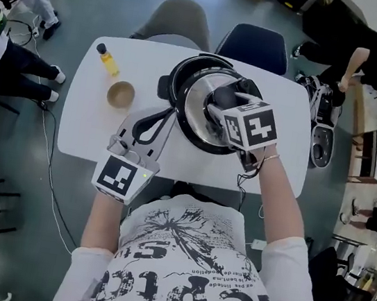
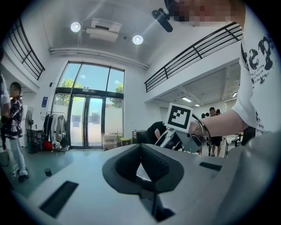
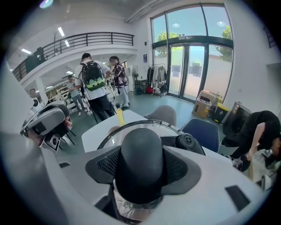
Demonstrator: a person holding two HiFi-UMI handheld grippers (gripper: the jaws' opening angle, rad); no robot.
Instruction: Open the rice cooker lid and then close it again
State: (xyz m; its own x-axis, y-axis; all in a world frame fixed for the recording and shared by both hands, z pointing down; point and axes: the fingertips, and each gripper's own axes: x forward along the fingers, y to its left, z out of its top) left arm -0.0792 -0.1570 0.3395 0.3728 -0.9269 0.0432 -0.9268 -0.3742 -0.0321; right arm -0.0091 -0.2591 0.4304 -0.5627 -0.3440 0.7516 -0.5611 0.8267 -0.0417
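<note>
From the head view, my right gripper (image 1: 217, 112) reaches down over the rice cooker (image 1: 179, 75), which stands mid-table (image 1: 86, 131) beyond a small bowl (image 1: 120, 94) and a yellow bottle (image 1: 107, 59). The glass lid (image 1: 200, 99) sits a little off centre inside the cooker's dark rim. I take it to be just leaving its seat, though I cannot be sure it is clear. My left gripper (image 1: 162, 118) waits just beside the cooker's near left edge, touching nothing that I can see. In the left gripper view, my left pads (image 2: 151, 165) meet at their tips with nothing between them. Across from them is the marker cube (image 2: 180, 117) of my other gripper. In the right gripper view, my pads are half closed, clamped on either side of the lid's black knob (image 3: 141, 162), and the lid's metal rim arcs beyond it. So I judge the opening half is only beginning: the grip is made. The lid has yet to swing clear and then be set squarely back.
</note>
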